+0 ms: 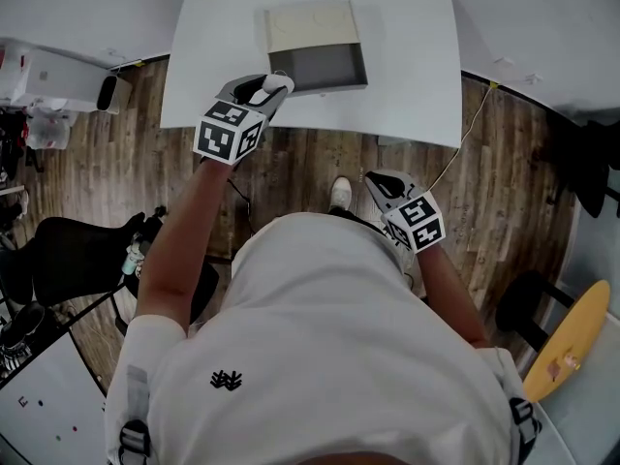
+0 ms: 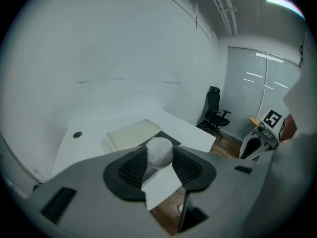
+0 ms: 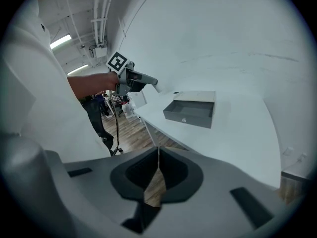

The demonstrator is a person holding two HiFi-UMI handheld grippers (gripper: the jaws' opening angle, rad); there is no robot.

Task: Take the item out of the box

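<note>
Left tongs (image 1: 275, 84) clamp white ball (image 2: 159, 151) near grey box (image 3: 188, 117); right tongs (image 3: 158, 155) closed.

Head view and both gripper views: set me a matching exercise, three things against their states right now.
1. white ball
2. grey drawer
3. right gripper

a. jaws together, empty
b. pulled open on the table
c. clamped in the left gripper

Pairs: 1-c, 2-b, 3-a

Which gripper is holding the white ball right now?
The left gripper: the white ball sits clamped between its jaws. The right gripper has its jaws together with nothing between them.
</note>
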